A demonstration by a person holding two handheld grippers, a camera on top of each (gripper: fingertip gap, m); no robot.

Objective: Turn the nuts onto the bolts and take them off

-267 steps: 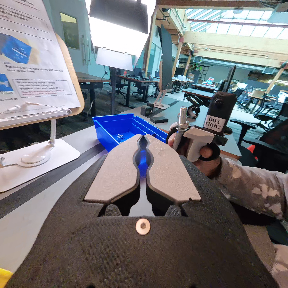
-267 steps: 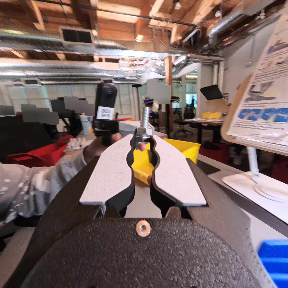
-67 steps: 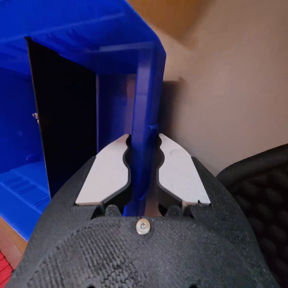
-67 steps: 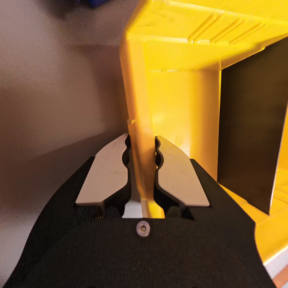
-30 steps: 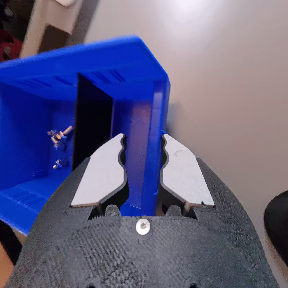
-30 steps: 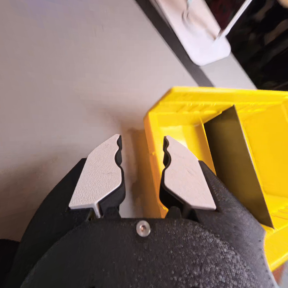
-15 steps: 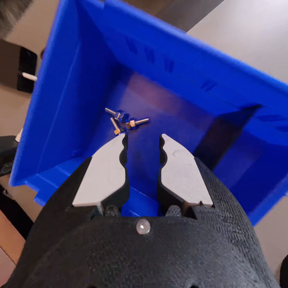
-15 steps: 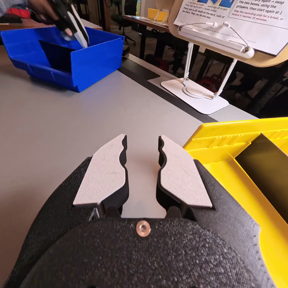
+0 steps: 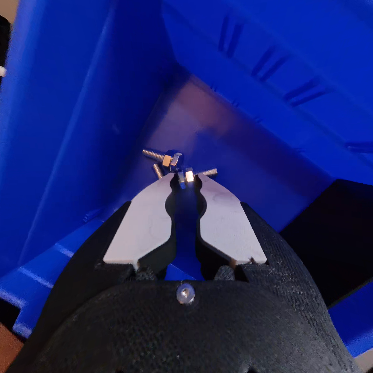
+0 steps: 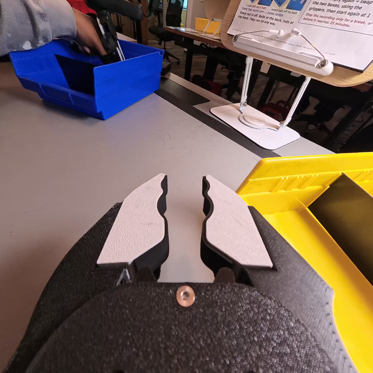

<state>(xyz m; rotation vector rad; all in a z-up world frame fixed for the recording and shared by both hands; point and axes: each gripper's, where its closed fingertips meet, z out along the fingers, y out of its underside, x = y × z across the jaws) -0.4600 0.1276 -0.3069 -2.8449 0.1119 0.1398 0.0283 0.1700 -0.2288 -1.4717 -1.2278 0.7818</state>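
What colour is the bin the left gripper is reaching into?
Blue. The bin shows best in the left wrist view, with the left gripper inside it.

Inside the glossy blue plastic bin [image 9: 80, 101] the light is dim, with motion blur. Glare flares off the small steel hex nut [image 9: 189, 175]. The grey tabletop [image 10: 101, 161] is evenly bright, edges bowed.

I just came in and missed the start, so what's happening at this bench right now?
A person is working with two handheld tools. The left tool is down inside the blue plastic bin, its fingertips either side of a small silver bolt with a nut on it, though a firm grip cannot be confirmed. Two more such bolts lie touching it. The right tool hovers open and empty over the grey table, beside the yellow plastic bin.
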